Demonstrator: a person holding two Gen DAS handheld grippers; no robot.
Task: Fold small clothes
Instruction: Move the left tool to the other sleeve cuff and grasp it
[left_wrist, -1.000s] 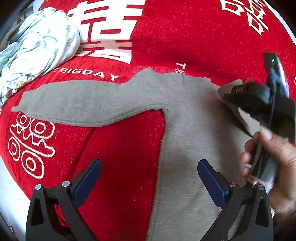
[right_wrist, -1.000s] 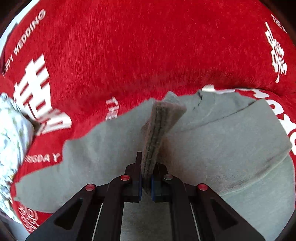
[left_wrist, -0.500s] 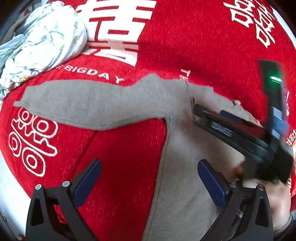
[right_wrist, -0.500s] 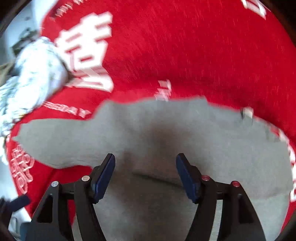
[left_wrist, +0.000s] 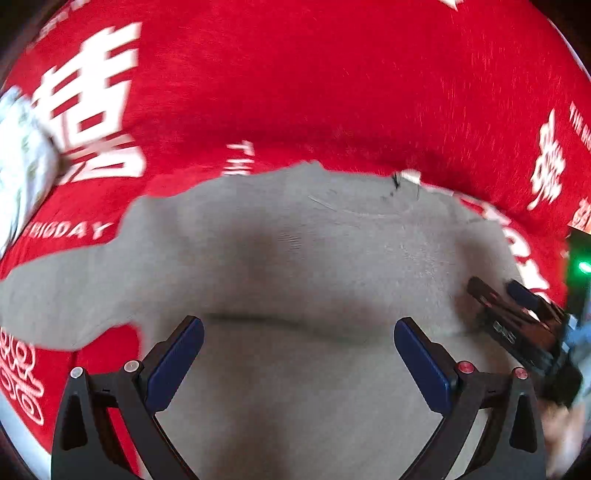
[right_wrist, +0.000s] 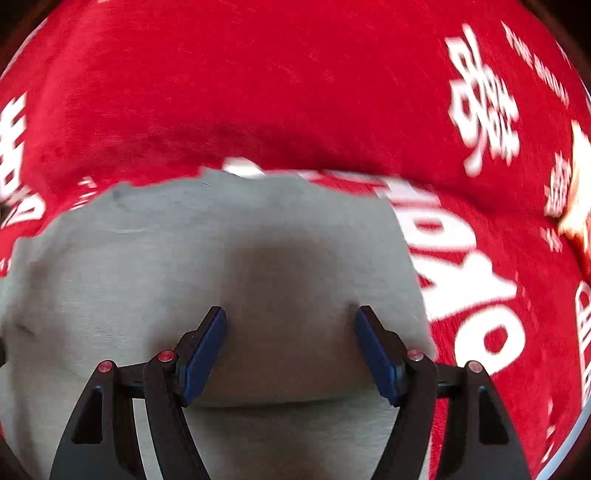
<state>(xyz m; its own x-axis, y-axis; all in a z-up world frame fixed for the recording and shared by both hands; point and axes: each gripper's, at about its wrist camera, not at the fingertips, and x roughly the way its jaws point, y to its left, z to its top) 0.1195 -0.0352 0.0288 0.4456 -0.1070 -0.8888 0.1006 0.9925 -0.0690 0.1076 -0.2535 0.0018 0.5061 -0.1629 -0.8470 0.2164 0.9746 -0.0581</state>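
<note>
the right tongs (right_wrist: 290, 349) have just let go the sleeve, both tongs spread over the grey top (right_wrist: 184, 266).

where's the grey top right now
The grey top lies flat on the red blanket, filling the lower middle of both wrist views. One sleeve runs out to the left in the left wrist view, toward the floral cloth.

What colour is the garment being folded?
Plain grey garment, clearest in the left wrist view.

white lettering (right_wrist: 469, 280) motion-blurred, unreadable; pale bundle (left_wrist: 18, 158) smeared, cut by left edge.
</note>
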